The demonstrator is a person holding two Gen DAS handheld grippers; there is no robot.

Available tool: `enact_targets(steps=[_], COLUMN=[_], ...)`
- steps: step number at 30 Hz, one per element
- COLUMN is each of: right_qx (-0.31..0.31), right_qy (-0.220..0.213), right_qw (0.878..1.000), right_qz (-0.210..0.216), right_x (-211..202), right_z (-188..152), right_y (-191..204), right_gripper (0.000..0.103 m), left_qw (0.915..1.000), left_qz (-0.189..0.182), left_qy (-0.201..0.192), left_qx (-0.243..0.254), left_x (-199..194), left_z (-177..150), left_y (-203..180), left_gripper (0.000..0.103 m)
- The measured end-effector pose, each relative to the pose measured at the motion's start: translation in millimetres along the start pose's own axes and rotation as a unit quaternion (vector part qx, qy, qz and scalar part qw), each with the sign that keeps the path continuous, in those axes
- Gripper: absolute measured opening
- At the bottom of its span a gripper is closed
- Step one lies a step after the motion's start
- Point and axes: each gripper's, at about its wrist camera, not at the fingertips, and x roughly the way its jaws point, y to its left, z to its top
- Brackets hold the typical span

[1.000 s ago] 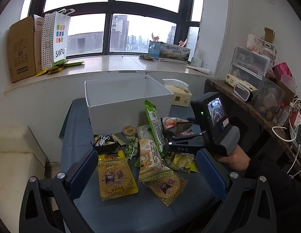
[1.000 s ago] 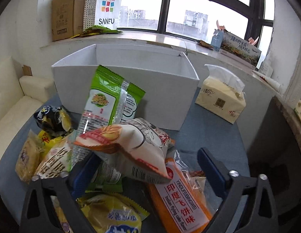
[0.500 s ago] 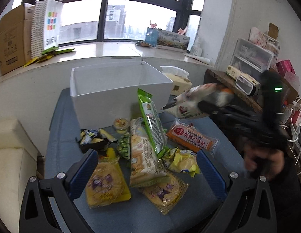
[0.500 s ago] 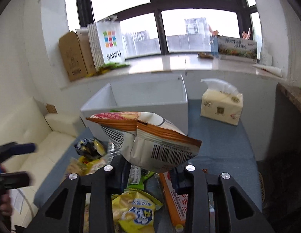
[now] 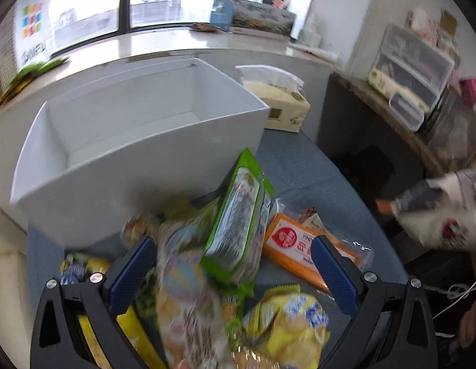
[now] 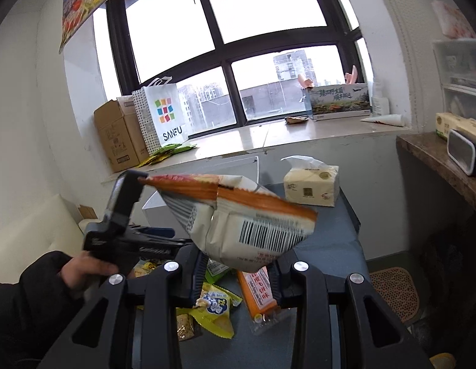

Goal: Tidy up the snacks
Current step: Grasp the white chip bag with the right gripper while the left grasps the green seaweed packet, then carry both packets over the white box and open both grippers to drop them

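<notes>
Apparently, piled snack packets (image 5: 234,215) crowd against the white box (image 5: 139,153).

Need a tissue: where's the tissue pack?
In the left wrist view, the tissue pack sits on the blue table, right of the white box, below the windowsill.

A blue-grey table (image 5: 324,178) carries a white box (image 5: 139,160), a tissue pack (image 5: 284,110) and snack packets (image 5: 238,215).

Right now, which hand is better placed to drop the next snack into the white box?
Right. Its tongs are already shut on the white and orange snack bag, lifted off the table. The left tongs are open and empty above the snack pile in front of the white box.
</notes>
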Motion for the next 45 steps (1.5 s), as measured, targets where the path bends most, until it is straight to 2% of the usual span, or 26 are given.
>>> enact_targets(steps=[7,8,9,10,11,12,13,14,15,20,24,28,32,35,38,42,45], right_qx=[0.021,0.024,0.031,0.034,0.035,0.038,0.044,0.049,0.051,0.049,0.049,0.046,0.029,0.015,0.008,0.009,0.007], right_qy=[-0.006,-0.004,0.001,0.007,0.014,0.023,0.031,0.034,0.034,0.023,0.024,0.027,0.026,0.039,0.045,0.073,0.123], right_qw=[1.000,1.000,1.000,0.999,0.999,0.999,0.999,0.998,0.998,0.999,0.999,0.999,0.998,0.998,0.997,0.995,0.992], right_qz=[-0.005,-0.004,-0.002,0.001,0.002,0.001,0.000,0.001,0.004,-0.004,-0.004,0.010,0.043,0.054,0.070,0.067,0.041], right_x=[-9,-9,-6,-3,2,7,11,13,13,7,9,20,44,83,127,198,255], right_z=[-9,-10,-11,-13,-15,-17,-19,-22,-23,-19,-16,-7,15,44,77,118,134], right_y=[-19,-22,-24,-25,-25,-26,-28,-29,-29,-29,-27,-19,-2,14,29,36,37], right_gripper=[0.036,0.035,0.034,0.033,0.033,0.032,0.032,0.032,0.032,0.032,0.032,0.032,0.032,0.032,0.032,0.032,0.032], left_qw=[0.9947,0.9935,0.9920,0.9907,0.9895,0.9888,0.9890,0.9895,0.9900,0.9942,0.9961,0.9934,0.9872,0.9812,0.9713,0.9713,0.9728], left_qz=[0.040,0.042,0.037,0.036,0.036,0.028,0.015,0.006,0.007,-0.007,-0.031,-0.051,-0.026,0.001,0.003,0.028,0.053], left_qy=[0.053,0.063,0.078,0.092,0.105,0.112,0.114,0.106,0.096,0.028,-0.033,-0.100,-0.155,-0.172,-0.180,-0.172,-0.157], left_qx=[0.079,0.086,0.092,0.094,0.093,0.094,0.094,0.098,0.103,0.104,0.076,0.024,-0.028,-0.087,-0.156,-0.162,-0.162], left_x=[59,66,74,82,90,93,95,92,88,49,7,-51,-101,-118,-116,-93,-69], left_z=[32,35,38,40,42,43,44,45,46,49,48,45,44,48,57,80,93], left_y=[-21,-23,-24,-24,-22,-22,-22,-23,-25,-31,-21,6,52,97,137,163,168], left_gripper=[0.100,0.094,0.080,0.071,0.049,0.037,0.036,0.020,0.014,0.014,0.014,0.014,0.014,0.014,0.014,0.014,0.014])
